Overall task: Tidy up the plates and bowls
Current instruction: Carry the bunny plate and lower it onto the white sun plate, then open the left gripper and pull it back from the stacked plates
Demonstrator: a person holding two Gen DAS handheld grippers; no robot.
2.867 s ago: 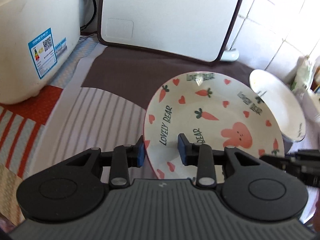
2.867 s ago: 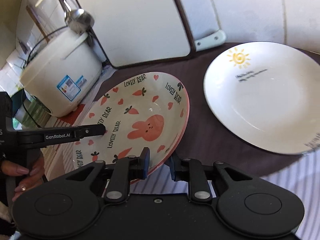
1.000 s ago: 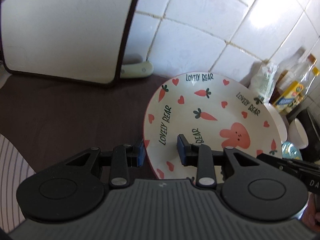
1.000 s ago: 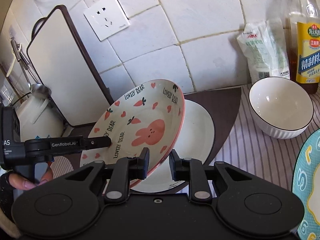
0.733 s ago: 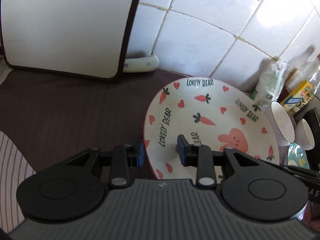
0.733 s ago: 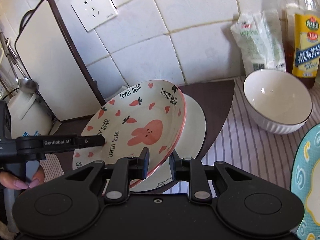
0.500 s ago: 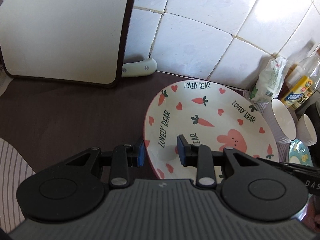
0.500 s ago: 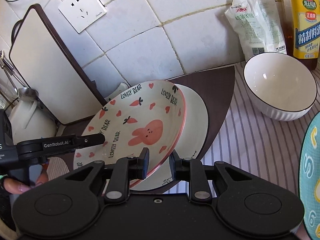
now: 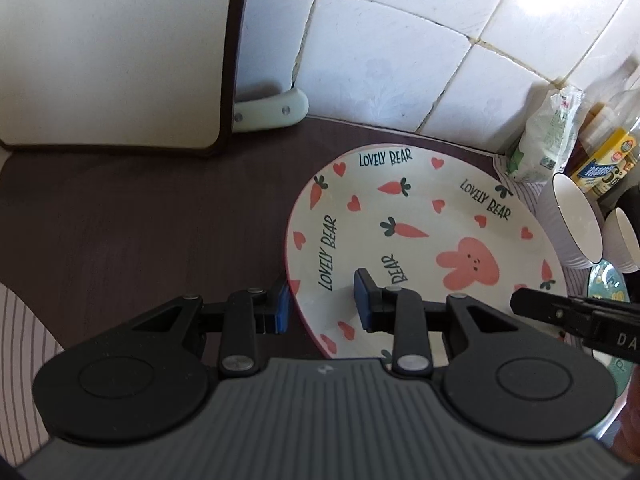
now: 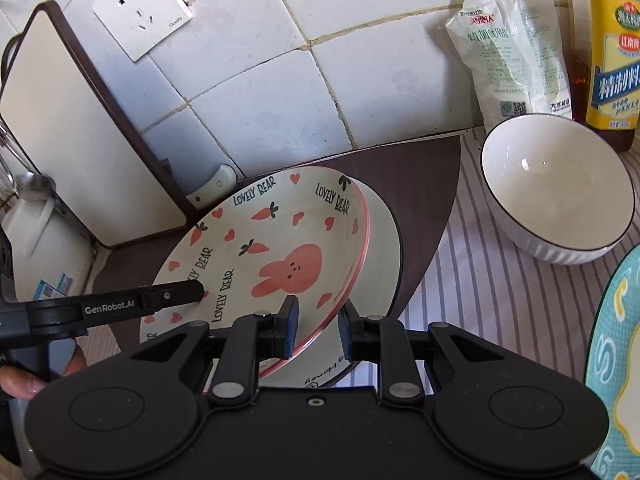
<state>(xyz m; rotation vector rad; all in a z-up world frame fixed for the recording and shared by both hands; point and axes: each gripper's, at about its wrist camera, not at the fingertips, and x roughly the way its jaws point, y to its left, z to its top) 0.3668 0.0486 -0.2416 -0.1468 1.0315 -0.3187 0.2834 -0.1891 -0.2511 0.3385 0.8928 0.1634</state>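
Both grippers, left gripper (image 9: 322, 300) and right gripper (image 10: 318, 330), clamp the bunny plate's (image 10: 280, 248) rim, stacking it onto the white plate (image 10: 384, 240) beneath the fingers; next, lower and release.

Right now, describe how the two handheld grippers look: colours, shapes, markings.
The left gripper has a ribbed grey body, two round black housings, black linkage arms with silver pivots and blue pads; its finger reads "GenRobot.AI". The right gripper has a smooth black body, the same housings and linkages, and darker blue pads.

Tilted rabbit-and-carrot plate (image 10: 280, 248) sits over a plain white plate (image 10: 384, 248), white bowl (image 10: 556, 188) nearby
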